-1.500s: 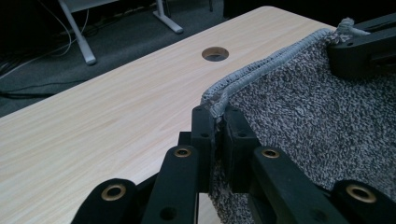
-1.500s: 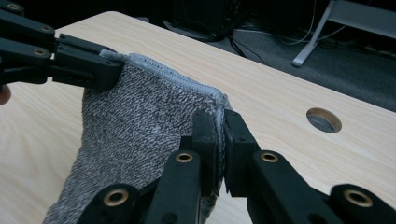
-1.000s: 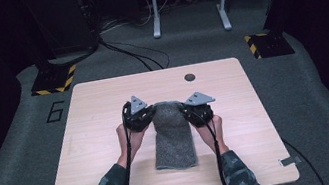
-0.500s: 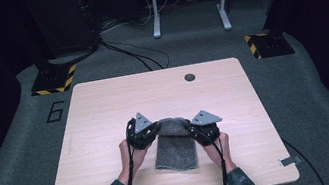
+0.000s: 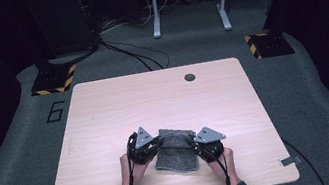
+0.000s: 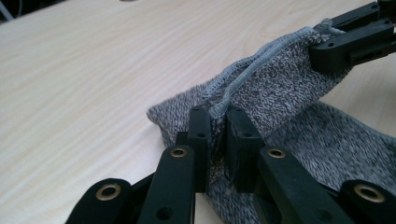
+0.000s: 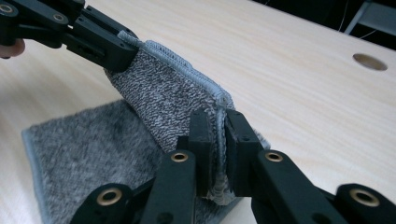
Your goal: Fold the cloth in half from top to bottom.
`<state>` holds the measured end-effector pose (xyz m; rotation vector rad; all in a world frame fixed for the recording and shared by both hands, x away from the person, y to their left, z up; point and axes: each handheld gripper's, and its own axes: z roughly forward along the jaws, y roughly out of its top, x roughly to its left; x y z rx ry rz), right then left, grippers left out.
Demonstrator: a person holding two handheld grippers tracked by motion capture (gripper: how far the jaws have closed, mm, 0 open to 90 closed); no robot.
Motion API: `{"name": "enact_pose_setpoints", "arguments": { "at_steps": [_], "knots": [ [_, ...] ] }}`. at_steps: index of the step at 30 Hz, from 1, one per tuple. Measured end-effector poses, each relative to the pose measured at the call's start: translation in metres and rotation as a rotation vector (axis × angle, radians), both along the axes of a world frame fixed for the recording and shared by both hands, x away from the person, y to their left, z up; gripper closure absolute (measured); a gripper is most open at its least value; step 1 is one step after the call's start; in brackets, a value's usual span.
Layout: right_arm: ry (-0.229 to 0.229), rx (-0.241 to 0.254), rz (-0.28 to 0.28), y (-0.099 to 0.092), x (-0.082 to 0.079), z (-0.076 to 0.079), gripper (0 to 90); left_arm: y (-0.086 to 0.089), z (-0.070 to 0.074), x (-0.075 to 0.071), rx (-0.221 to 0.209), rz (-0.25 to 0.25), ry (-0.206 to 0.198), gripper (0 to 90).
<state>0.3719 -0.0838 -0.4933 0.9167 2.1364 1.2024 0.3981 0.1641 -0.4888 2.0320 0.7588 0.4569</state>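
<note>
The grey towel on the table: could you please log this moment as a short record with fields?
item: grey towel, lying near the table's near edge
surface: wooden table
left gripper: shut on the towel's hemmed edge
right gripper: shut on the same edge, other corner
fold: held edge lifted over the flat part
also on table: round hole

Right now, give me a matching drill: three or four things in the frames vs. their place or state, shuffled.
Things:
1. left gripper
2. right gripper
3. grey towel
4. round hole

States or places:
A. far part of the table
B. shut on the towel's right corner
C. being folded, far edge lifted
D. shut on the towel's left corner

Pairs: 1-D, 2-B, 3-C, 4-A
</note>
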Motion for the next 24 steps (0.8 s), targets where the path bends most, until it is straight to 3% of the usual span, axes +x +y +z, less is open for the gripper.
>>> {"name": "enact_pose_setpoints", "arguments": {
  "at_steps": [5, 9, 12, 13, 16, 20, 22, 23, 24],
  "knots": [
    [0.024, 0.005, 0.014, -0.003, -0.011, -0.007, 79.1, 0.003, -0.010, -0.011, -0.003, -0.021, 0.043, 76.9],
    [0.051, 0.005, 0.038, -0.010, -0.033, -0.010, 69.2, 0.014, -0.013, -0.026, -0.011, -0.056, 0.100, 58.4],
    [0.056, 0.034, 0.040, -0.017, -0.040, -0.007, 65.7, 0.019, -0.009, -0.031, -0.026, -0.048, 0.101, 45.7],
    [0.050, 0.070, 0.036, -0.024, -0.045, -0.001, 61.2, 0.024, -0.003, -0.033, -0.041, -0.036, 0.085, 43.4],
    [0.043, 0.098, 0.027, -0.030, -0.045, 0.005, 58.3, 0.029, 0.004, -0.031, -0.040, -0.024, 0.064, 41.9],
    [0.080, 0.125, -0.019, -0.029, -0.033, 0.006, 47.3, 0.026, 0.005, -0.013, -0.048, 0.028, 0.088, 34.8],
    [0.124, 0.100, -0.053, -0.021, -0.024, 0.001, 41.9, 0.020, -0.002, -0.004, -0.023, 0.042, 0.114, 32.5],
    [0.174, 0.049, -0.072, -0.012, -0.016, -0.007, 37.3, 0.017, -0.006, -0.001, -0.009, 0.044, 0.134, 29.3],
    [0.174, 0.049, -0.072, -0.012, -0.016, -0.007, 37.3, 0.014, -0.010, 0.000, 0.010, 0.042, 0.146, 29.3]
  ]
}}
